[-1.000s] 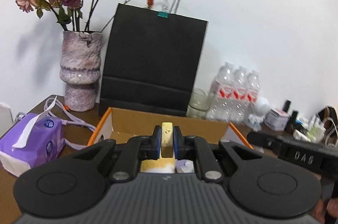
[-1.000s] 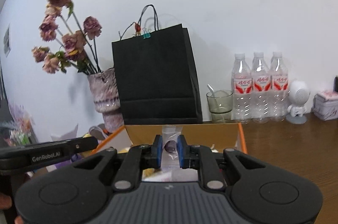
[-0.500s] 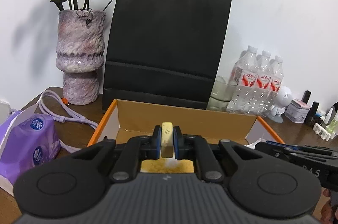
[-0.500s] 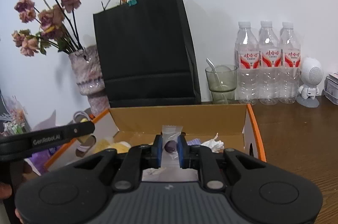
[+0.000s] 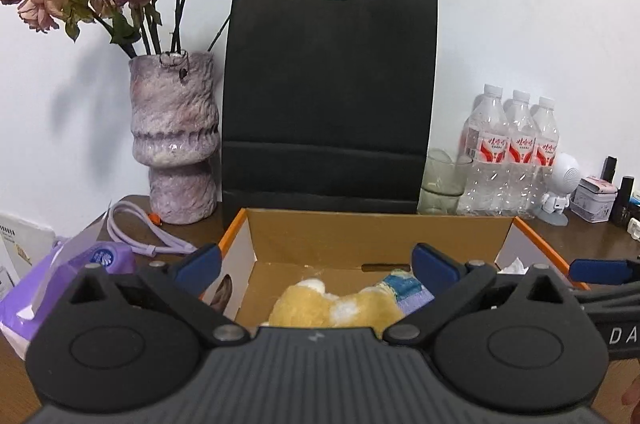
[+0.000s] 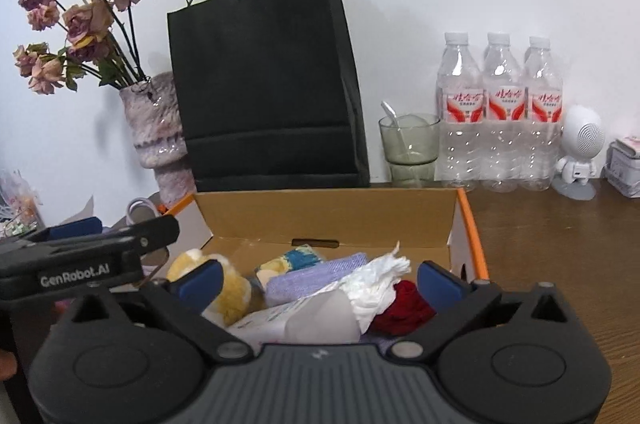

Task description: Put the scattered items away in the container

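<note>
The open cardboard box with orange edges stands in front of both grippers; it also shows in the right wrist view. My left gripper is open and empty above the box, over a yellow plush toy. My right gripper is open and empty above the box. Inside lie the plush toy, a lilac cloth, white crumpled paper, a red item and a translucent packet.
A black paper bag and a vase of dried roses stand behind the box. A glass, three water bottles and a white figurine are at the back right. A purple tissue pack lies at the left.
Both grippers have opened. The yellow piece held by the left and the wrapped candy held by the right are no longer between the fingers.
</note>
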`<state>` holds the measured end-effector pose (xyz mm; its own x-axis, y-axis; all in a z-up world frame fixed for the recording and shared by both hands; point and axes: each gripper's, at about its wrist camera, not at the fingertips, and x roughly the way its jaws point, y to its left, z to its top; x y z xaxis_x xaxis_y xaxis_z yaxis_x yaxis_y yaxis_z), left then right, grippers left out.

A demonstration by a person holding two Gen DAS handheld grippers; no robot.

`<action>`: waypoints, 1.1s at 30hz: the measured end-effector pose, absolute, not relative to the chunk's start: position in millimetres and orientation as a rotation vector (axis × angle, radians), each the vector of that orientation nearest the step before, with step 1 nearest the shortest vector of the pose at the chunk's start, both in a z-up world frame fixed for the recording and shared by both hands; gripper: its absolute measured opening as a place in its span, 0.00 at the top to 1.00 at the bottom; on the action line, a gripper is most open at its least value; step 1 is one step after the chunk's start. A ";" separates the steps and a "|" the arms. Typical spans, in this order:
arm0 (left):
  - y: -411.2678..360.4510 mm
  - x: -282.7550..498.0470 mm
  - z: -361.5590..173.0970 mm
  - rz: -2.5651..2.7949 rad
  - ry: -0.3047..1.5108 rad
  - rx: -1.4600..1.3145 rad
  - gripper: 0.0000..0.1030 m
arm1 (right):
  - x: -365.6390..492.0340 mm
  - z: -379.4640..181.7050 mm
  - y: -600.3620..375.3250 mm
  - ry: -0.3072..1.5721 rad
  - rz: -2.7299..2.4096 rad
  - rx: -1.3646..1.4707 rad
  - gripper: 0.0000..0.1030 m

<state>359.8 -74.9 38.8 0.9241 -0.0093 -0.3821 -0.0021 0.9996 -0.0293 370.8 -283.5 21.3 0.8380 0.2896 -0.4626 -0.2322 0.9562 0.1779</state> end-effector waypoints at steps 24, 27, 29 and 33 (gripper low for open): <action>-69.4 341.9 50.5 0.017 0.417 -0.094 0.00 | 352.2 34.4 -279.2 0.489 0.246 0.055 0.00; -66.2 328.7 58.3 0.003 0.404 -0.100 0.00 | 340.3 38.9 -278.3 0.489 0.252 0.056 0.00; -64.5 319.1 63.6 0.002 0.396 -0.097 0.00 | 331.7 41.0 -277.7 0.495 0.254 0.047 0.00; -60.5 299.6 69.5 0.006 0.388 -0.101 0.00 | 314.2 46.0 -276.5 0.511 0.242 0.026 0.00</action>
<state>299.6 -60.5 69.5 0.9257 -0.0139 -0.3780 -0.0249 0.9949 -0.0974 314.2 -276.5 46.0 0.8444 0.2361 -0.4808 -0.2232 0.9711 0.0848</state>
